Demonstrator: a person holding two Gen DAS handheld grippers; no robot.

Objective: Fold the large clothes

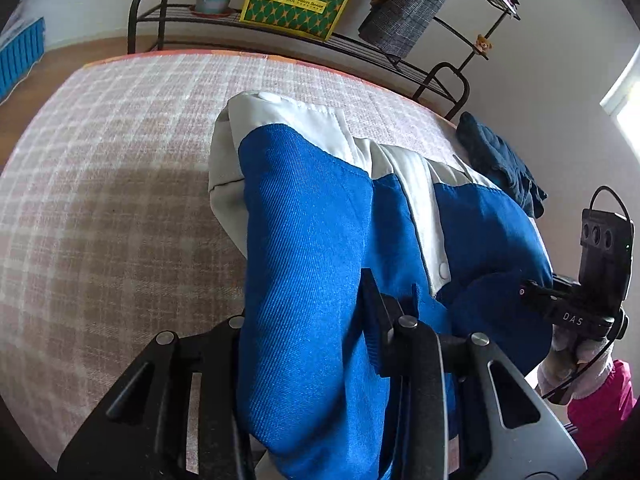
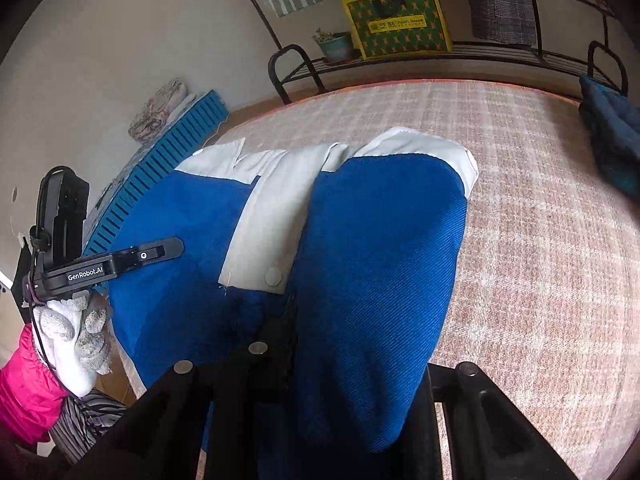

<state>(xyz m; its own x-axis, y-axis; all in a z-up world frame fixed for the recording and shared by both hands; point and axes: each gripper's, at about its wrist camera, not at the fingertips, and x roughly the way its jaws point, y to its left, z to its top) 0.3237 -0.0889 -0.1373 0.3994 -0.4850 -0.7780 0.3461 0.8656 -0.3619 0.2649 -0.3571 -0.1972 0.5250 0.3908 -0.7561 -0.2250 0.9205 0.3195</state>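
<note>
Between both tongs we hold a blue and white jacket, its far part lying on the checked table ahead. Left tongs and right tongs each pinch a blue fold. We judge it soft, fairly light and floppy; hems or seams suit gripping best. Beyond the tongs, a shelf carries a potted plant and yellow-green bag.

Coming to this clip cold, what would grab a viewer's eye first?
The bright blue and white jacket, bunched up and lifted, fills the middle of both views, gripped in the left tongs and the right tongs. Under it spreads a pink checked bedcover, and a yellow-green patterned box stands on the rack behind.
</note>
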